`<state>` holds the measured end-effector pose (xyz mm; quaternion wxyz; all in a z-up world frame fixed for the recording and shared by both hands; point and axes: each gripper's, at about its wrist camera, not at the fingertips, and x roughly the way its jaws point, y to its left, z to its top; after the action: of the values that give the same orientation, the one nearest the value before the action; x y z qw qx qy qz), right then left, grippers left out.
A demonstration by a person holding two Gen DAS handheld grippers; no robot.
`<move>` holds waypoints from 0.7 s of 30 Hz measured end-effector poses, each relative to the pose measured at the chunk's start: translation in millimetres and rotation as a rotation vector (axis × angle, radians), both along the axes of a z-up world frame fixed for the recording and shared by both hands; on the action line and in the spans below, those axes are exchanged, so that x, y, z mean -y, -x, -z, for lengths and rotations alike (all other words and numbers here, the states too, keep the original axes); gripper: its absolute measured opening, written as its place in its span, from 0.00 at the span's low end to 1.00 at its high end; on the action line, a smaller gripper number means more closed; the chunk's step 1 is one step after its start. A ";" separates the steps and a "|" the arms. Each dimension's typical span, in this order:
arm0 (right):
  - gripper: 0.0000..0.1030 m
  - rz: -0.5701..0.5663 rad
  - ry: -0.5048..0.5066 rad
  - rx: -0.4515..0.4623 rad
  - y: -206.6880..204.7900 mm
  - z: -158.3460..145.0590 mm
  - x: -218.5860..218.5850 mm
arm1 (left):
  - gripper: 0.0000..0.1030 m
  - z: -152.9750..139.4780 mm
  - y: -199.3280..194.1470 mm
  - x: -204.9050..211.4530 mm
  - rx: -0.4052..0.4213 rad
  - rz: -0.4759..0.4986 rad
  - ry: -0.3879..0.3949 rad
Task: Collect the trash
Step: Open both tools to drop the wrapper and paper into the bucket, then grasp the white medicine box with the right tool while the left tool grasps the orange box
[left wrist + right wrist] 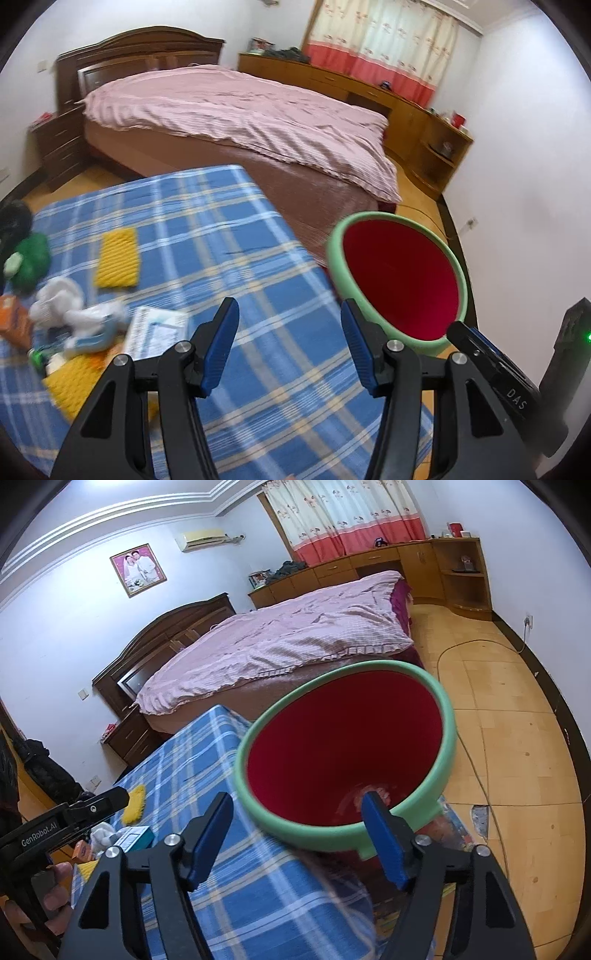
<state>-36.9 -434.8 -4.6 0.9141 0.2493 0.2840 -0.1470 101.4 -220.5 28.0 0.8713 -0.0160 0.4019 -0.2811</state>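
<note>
A green bin with a red inside (399,280) stands beside the right edge of a table with a blue plaid cloth (207,229); it also shows in the right wrist view (343,753). Trash lies at the table's left: crumpled white tissue (59,299), a white and blue packet (155,328), an orange wrapper (14,325). My left gripper (290,343) is open and empty above the cloth. My right gripper (299,834) is open, with its right finger (380,834) inside the bin's near rim and the left finger outside.
Two yellow knitted cloths (118,258) and a green soft thing (29,258) lie on the table. A bed with a pink cover (236,118) stands behind. Wooden cabinets (406,110) line the far wall. A cable runs over the tiled floor (517,738).
</note>
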 end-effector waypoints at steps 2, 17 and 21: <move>0.75 -0.011 0.000 0.002 0.1 -2.3 -7.3 | 0.56 -2.6 2.0 -13.6 0.003 -0.031 0.003; 0.81 -0.117 0.023 0.014 -12.6 -17.2 -74.2 | 0.56 -10.1 0.4 -116.1 0.017 -0.248 -0.020; 0.83 -0.159 0.021 0.006 -21.2 -18.6 -92.0 | 0.56 -8.9 -2.9 -146.6 0.024 -0.310 -0.032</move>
<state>-15.7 -342.8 14.0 0.9263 0.2170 0.2986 -0.0762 104.3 -73.9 36.8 0.9092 -0.0604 0.3886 -0.1369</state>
